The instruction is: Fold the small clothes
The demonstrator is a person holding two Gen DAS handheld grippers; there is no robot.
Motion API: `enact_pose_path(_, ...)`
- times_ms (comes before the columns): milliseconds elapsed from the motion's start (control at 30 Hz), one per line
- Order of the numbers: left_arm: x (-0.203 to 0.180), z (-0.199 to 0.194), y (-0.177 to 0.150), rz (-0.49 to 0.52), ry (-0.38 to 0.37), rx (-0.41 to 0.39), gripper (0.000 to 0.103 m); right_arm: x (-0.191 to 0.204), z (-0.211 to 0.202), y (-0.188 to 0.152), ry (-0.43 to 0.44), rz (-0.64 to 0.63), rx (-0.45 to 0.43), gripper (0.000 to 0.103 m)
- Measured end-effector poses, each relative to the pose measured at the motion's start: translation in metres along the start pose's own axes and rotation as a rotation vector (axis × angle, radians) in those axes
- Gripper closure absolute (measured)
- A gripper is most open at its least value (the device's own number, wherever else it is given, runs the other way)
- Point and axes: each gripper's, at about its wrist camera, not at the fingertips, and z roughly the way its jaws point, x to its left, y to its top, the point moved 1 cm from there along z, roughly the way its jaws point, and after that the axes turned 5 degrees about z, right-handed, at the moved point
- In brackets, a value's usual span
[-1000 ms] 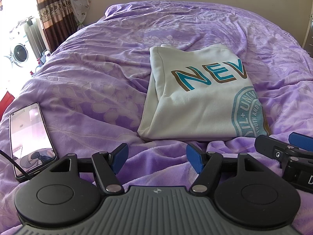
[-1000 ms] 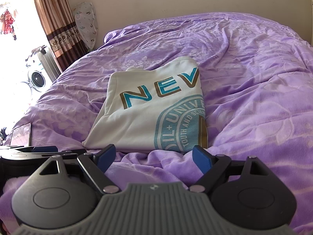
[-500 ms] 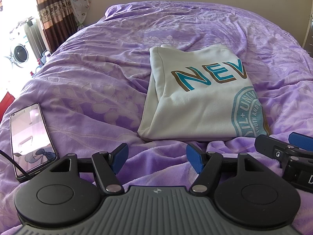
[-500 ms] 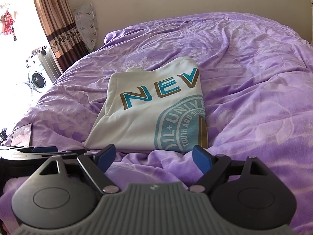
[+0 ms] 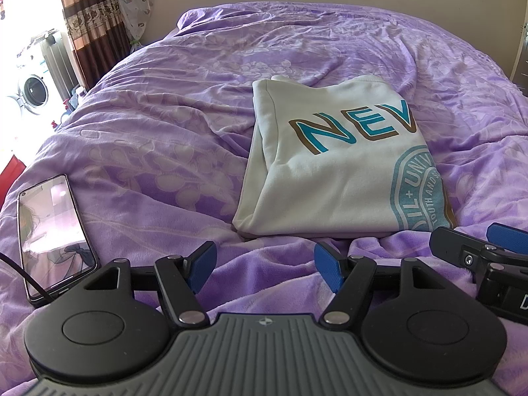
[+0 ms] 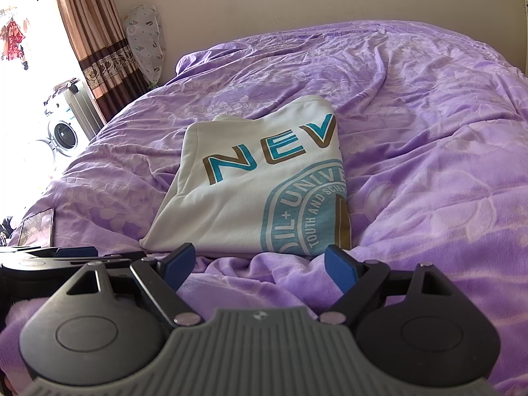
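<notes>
Nothing has shifted since a second ago: your left hand-held gripper (image 5: 264,262) and right hand-held gripper (image 6: 260,264) stay spread, holding nothing, low over the purple bed (image 6: 429,151). The folded white sweatshirt (image 5: 330,178) lies just beyond them. A phone (image 5: 52,227) lies left; curtain (image 6: 95,39) and washing machine (image 6: 62,135) stand beyond.

Black gripper (image 5: 264,262) linkages, blue pads (image 5: 200,262), ribbed grey body.

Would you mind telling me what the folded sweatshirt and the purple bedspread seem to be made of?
Folded sweatshirt: likely cotton-blend knit, matte cream; thick rolled edges and a flat printed teal-brown graphic suggest it.
Purple bedspread: probably plush fleece or flannel; fuzzy nap, soft sheen, embossed pale floral pattern, loose wrinkles.
</notes>
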Motion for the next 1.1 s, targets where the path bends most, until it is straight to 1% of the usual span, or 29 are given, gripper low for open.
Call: enact_pose_path(1100, 0.0001, -0.0028, -0.0003, 0.012, 0.017, -0.014, 0.024, 0.0017, 0.0006, -0.0006, 0.002, 0.004, -0.001, 0.022)
